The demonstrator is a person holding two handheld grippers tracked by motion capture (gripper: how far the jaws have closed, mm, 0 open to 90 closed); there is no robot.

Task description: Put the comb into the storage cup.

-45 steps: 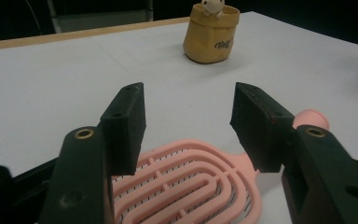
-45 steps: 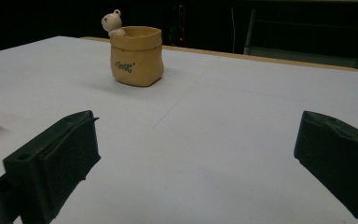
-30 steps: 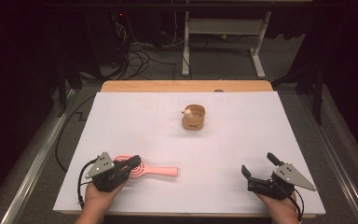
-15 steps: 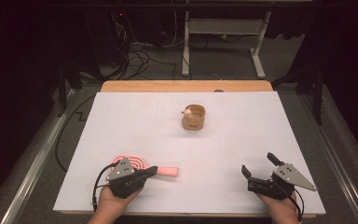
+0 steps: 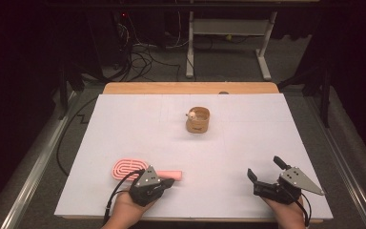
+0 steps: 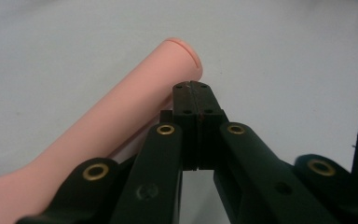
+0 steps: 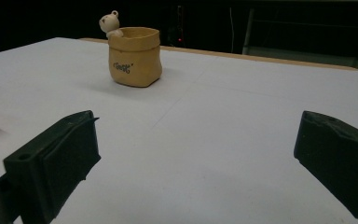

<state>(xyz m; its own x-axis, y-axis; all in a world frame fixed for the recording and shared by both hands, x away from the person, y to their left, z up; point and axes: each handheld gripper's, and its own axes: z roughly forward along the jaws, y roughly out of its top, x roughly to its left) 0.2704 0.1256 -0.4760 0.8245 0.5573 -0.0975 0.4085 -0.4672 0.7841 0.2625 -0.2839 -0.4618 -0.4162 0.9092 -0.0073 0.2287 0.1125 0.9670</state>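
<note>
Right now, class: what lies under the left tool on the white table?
Under the left tool lies the pink brush. Its round head shows on one side and its handle tip on the other. The handle's middle is covered. The jaws are shut beside the handle.

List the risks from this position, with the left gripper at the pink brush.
The left gripper is shut beside the pink brush's handle, not around it, so a lift would probably leave the brush on the table. Pushing on could roll or slide the handle. The right gripper is open, well clear of the brush and the small pot.
</note>
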